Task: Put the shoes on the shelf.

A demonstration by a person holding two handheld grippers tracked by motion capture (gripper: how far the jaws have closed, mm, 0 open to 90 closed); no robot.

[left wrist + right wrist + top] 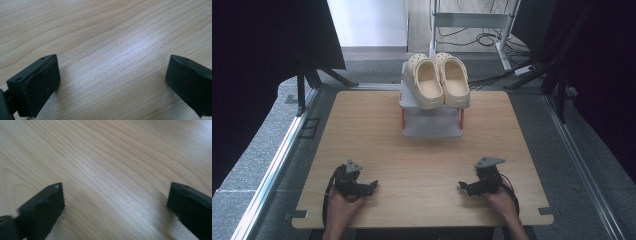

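Two cream clogs sit side by side on the top shelf of a small white rack at the far middle of the wooden table. My left gripper rests near the table's front left, held by a hand, and points right. My right gripper rests near the front right and points left. In the left gripper view the left gripper stands open over bare wood. In the right gripper view the right gripper is open too, with nothing between its jaws.
Dark curtains hang on both sides. A metal frame with cables stands behind the table. Aluminium rails run along the table's left and right sides on grey floor.
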